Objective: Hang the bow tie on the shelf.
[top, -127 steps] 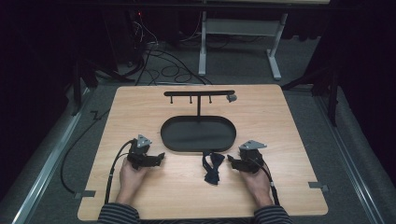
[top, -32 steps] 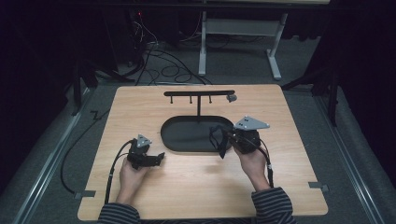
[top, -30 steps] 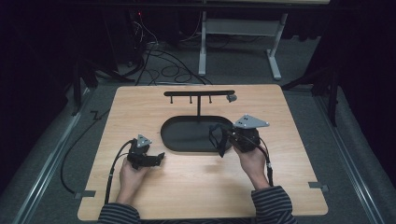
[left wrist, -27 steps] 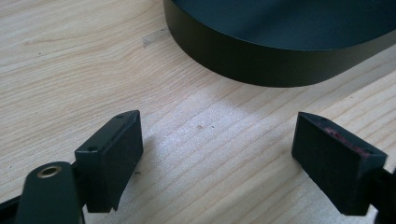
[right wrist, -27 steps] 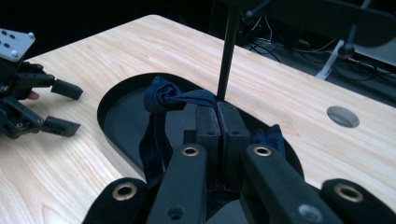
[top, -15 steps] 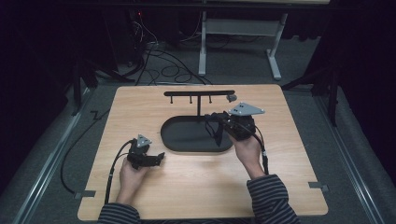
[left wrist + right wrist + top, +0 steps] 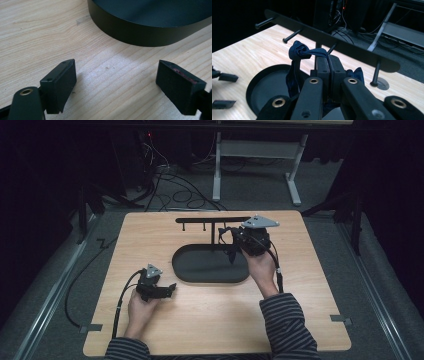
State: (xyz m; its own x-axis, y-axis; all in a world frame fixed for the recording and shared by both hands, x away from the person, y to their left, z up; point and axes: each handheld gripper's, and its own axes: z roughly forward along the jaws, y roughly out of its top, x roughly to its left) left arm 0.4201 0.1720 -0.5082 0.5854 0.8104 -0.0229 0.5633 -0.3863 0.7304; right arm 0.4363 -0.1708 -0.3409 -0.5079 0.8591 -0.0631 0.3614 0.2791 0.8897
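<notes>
— Your right gripper [image 7: 329, 65] is pinching the dark blue knotted cloth [image 7: 299, 53], jaws pressed together on it, isn't it?

— Yes; you're holding the cloth up over the black oval tray [image 7: 200, 270], just below the peg rack [image 7: 352, 51].

— And your left gripper [image 7: 116, 82]?

— Its jaws are spreading wide and gripping nothing; you're resting it on the wooden table [image 7: 210, 320] beside the tray's rim [image 7: 130, 35].

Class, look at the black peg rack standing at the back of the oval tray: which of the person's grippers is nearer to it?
Right. The right gripper is raised just in front of the peg rack; the left gripper rests on the table beside the tray, well short of it.
</notes>
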